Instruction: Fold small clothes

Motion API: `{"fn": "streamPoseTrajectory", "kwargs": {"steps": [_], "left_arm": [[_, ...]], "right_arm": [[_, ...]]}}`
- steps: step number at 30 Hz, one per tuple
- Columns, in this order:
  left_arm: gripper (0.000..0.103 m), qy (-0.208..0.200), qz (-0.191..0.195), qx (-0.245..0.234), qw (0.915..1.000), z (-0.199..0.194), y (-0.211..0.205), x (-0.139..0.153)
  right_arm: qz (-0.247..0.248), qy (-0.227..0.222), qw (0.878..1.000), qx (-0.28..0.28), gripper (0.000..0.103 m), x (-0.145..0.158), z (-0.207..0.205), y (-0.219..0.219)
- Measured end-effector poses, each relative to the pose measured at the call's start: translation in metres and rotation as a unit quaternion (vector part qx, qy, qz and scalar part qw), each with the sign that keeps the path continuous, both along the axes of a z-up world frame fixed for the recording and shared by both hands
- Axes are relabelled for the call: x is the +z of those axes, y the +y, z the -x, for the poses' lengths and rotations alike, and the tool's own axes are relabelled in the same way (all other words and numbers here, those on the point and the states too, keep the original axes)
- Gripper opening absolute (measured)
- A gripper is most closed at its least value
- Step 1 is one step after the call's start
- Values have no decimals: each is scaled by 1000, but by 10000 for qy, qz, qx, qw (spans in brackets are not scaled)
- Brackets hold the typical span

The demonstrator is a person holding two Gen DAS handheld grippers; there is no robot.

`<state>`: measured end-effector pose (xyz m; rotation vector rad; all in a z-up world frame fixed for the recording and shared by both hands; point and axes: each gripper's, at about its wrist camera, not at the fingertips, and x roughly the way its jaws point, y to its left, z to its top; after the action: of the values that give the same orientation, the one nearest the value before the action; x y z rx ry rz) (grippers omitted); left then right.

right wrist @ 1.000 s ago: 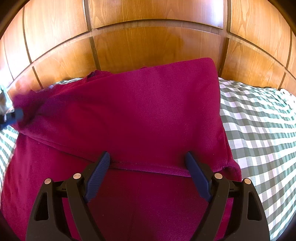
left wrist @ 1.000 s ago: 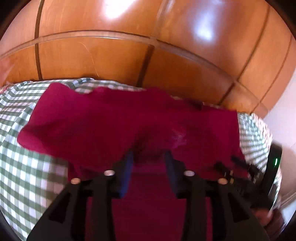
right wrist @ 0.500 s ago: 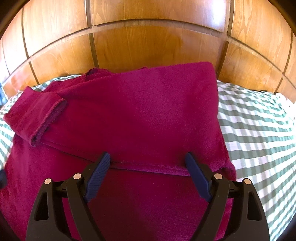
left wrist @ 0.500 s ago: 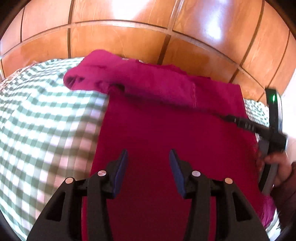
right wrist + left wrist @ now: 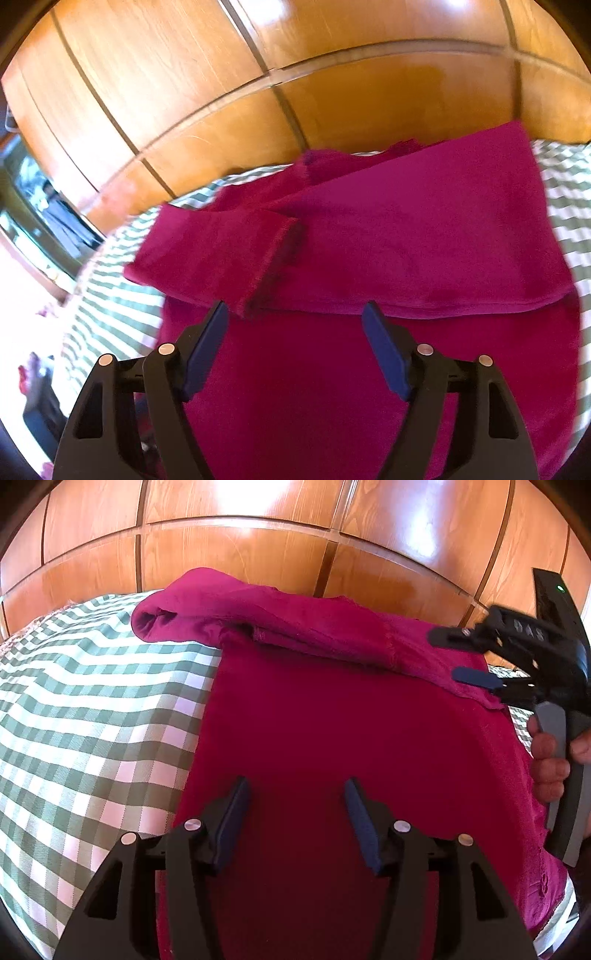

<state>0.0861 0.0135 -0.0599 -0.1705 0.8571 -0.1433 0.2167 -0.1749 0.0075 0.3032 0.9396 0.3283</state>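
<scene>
A: One dark magenta fleece garment (image 5: 332,738) lies spread on the green-and-white checked bed cover (image 5: 92,720), up against the glossy wooden panelled headboard (image 5: 258,546). How is it folded?

B: Partly. Its far portion is doubled over the body, and in the right wrist view a sleeve (image 5: 221,251) lies across the left of that fold with its hemmed cuff end toward the camera. From the left wrist view the sleeve looks like a rolled tube at the far edge of the bed.

A: And the tools?

B: Left tool (image 5: 293,812) hovers over the flat lower cloth, jaws opening, nothing pinched between them. Right tool (image 5: 293,343) stands wide above the fold's near edge, jaws closing, pads not pressing on any fabric. A hand (image 5: 550,764) grips its handle.

A: Any writing?

B: Raised letters on the right tool's black body, too blurred to read
</scene>
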Motion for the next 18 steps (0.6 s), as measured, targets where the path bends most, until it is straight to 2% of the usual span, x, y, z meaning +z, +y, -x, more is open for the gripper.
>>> {"fn": "streamPoseTrajectory", "kwargs": {"steps": [4, 6, 7, 8, 10, 13, 18], "left_arm": [[58, -11, 21, -24, 10000, 1, -1, -2], [60, -10, -34, -42, 10000, 1, -3, -3], [60, -17, -78, -48, 10000, 2, -5, -3], [60, -23, -92, -51, 9999, 2, -6, -3], [60, -32, -73, -49, 10000, 2, -6, -3], [61, -47, 5, -54, 10000, 3, -4, -3], [62, -59, 1, -71, 10000, 4, -5, -4]], "right_arm": [[-349, 171, 9992, 112, 70, -11, -12, 23], [-382, 260, 9988, 159, 62, -19, -23, 38], [-326, 290, 9989, 182, 53, -23, -28, 44], [-189, 312, 9991, 200, 35, -26, -33, 51], [229, 269, 9991, 238, 11, -26, -36, 63], [490, -194, 9980, 358, 8, 0, -27, 72], [887, -1202, 9871, 577, 8, 63, -6, 76]]}}
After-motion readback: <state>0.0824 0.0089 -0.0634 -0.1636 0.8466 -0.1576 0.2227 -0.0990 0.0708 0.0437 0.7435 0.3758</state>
